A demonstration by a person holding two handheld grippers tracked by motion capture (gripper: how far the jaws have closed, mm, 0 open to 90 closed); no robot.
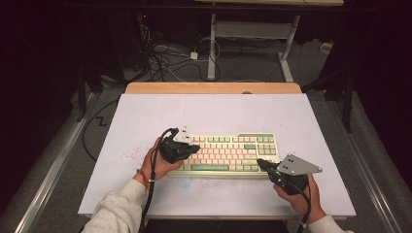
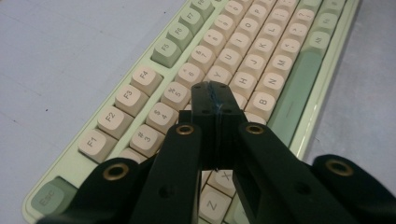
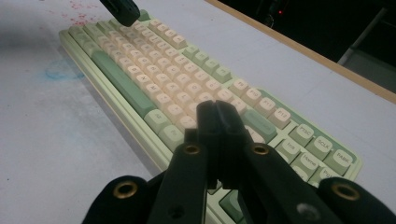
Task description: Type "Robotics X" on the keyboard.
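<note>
Your keyboard (image 1: 228,153) lies flat on the table (image 1: 145,116), long side parallel to the table's near edge and nearer that edge than the far one. Its case is pale green; most keycaps are cream, while the space bar, Esc and several outer keys are sage green. Key legends face you. It lies right side up, with every keycap in place.

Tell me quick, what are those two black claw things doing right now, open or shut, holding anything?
Left gripper: shut, holding nothing, over the keyboard keys.
Right gripper: shut, holding nothing, over the keyboard's right part.
</note>
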